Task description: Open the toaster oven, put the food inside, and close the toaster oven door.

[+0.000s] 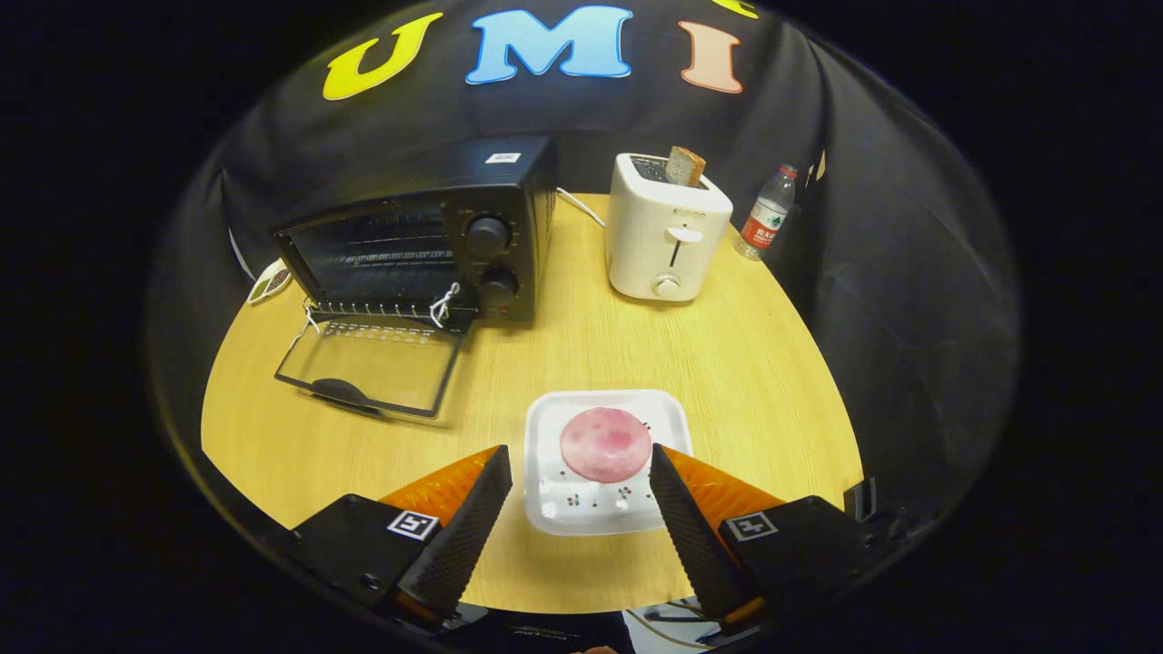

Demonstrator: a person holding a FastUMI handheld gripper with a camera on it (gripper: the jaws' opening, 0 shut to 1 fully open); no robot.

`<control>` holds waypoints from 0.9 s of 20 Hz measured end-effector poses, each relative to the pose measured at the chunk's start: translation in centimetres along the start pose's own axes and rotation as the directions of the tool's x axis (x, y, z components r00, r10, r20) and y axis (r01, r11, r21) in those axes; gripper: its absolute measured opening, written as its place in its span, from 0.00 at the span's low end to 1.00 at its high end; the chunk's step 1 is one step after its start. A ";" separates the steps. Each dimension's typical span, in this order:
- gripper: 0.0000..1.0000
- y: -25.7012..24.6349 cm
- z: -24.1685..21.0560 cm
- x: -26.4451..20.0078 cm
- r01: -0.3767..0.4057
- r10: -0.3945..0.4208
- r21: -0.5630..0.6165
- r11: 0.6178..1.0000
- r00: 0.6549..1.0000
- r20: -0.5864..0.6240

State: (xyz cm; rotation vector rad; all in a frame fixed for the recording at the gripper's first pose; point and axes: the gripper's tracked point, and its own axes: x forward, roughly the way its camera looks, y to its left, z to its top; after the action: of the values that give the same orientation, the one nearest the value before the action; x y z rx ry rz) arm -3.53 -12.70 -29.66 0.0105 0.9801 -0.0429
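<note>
Gripper view: toaster oven [413, 250] door [372, 368] already down. Gripper [581, 472] spread, empty, flanking the ham slice [605, 443] on its plate [545, 436]. Loading and closing remain.

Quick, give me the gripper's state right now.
Gripper: open, holding nothing; its fingers straddle the white plate with the round slice of meat lying between them, untouched.

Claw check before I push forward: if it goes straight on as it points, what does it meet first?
Likely the pink food slice on the white plate, lying between the open claw's fingertips; height is unclear.
</note>
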 end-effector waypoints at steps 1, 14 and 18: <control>0.99 -1.1 0.0 0.3 -0.011 0.011 -0.006 1.000 1.000 -0.012; 0.97 -8.0 -4.9 6.1 -0.133 0.139 0.042 0.990 0.963 -0.231; 0.97 -8.8 -5.8 7.2 -0.134 0.137 0.030 0.990 0.955 -0.264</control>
State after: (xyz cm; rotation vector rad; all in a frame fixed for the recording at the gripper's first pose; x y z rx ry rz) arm -4.73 -21.57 -38.82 0.0968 1.2457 0.0814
